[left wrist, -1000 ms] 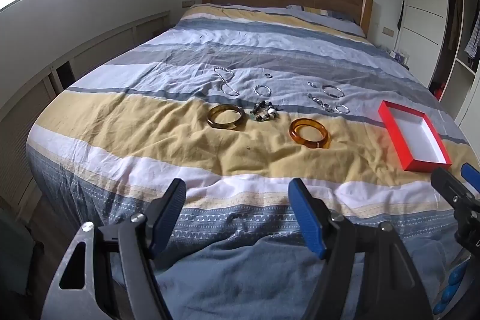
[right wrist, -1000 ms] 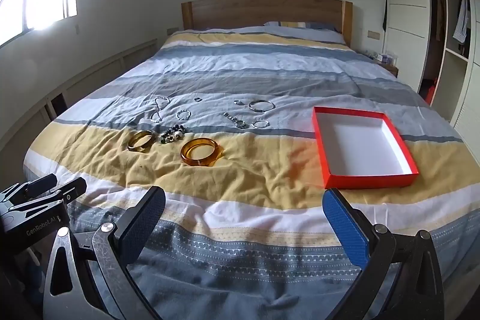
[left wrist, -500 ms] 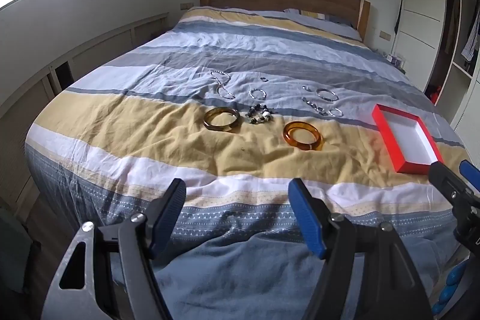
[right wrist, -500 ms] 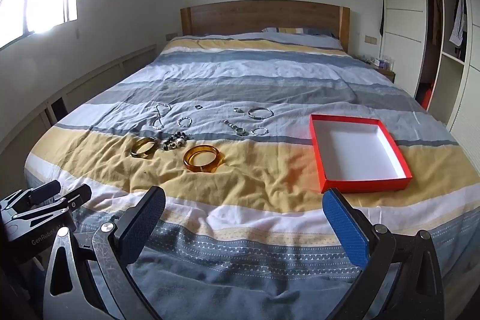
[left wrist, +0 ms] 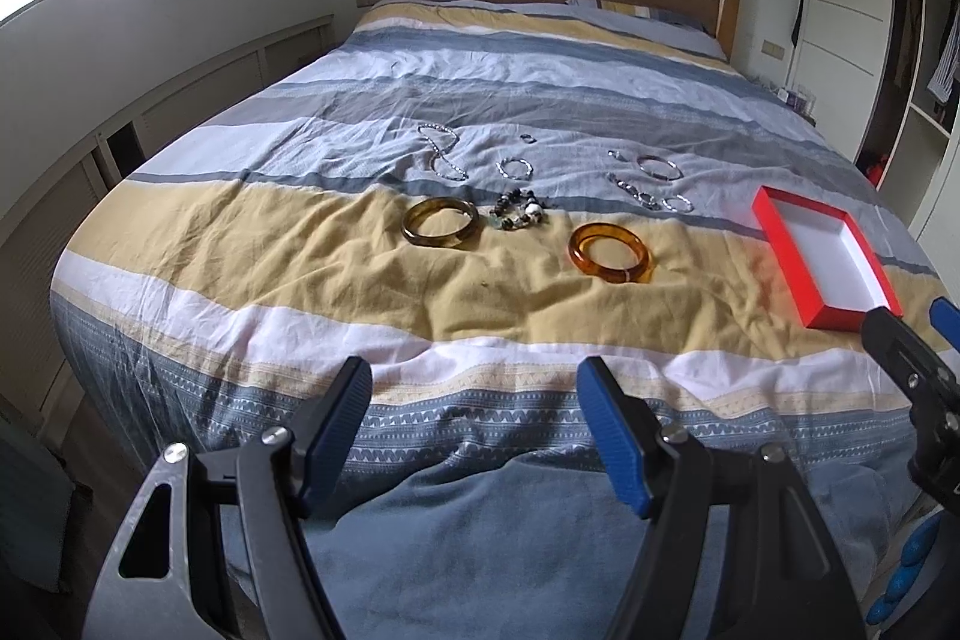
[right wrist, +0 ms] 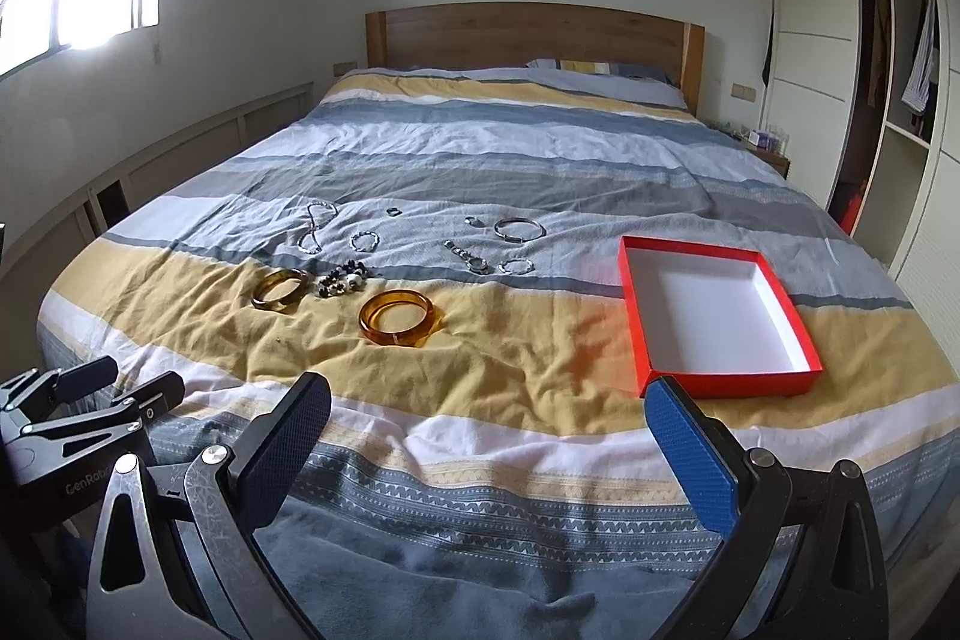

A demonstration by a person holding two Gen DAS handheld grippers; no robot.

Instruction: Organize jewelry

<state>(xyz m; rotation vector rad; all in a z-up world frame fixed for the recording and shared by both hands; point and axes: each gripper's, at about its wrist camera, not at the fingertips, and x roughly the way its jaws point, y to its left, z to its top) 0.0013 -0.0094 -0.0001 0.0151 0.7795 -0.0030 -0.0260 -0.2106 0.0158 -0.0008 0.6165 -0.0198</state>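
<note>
Left gripper (left wrist: 474,424): jaws spread wide, nothing between them — it hangs over the foot of the bed at the bottom of its own view, blue pads facing in. From the right wrist view it shows at lower left (right wrist: 129,379).
Right gripper (right wrist: 489,436): also wide apart and empty, low in its frame above the patterned hem of the duvet; it pokes in at the right edge of the left view (left wrist: 918,334).
Bed (left wrist: 300,244): striped duvet in grey, white and yellow, wooden headboard (right wrist: 528,34) at the top centre.
Red box (right wrist: 720,381): open, white inside, nothing in it — sitting on the yellow band at right of centre, well apart from the jewelry.
Orange bangle (right wrist: 397,318): on the yellow stripe, centre of the right view, the nearest piece to both grippers.
Brown bangle (right wrist: 281,288): left of the orange one, same stripe.
Beaded bracelet (right wrist: 345,279): dark and white beads, just beside the brown bangle, between the two bangles.
Silver chain (right wrist: 313,232): looped on the grey stripe, up and left of the beads.
Silver bangle (right wrist: 519,227): farther back on the grey band, with smaller silver pieces near it — too small to tell apart.
Wardrobe (right wrist: 810,58): white doors along the right edge.
</note>
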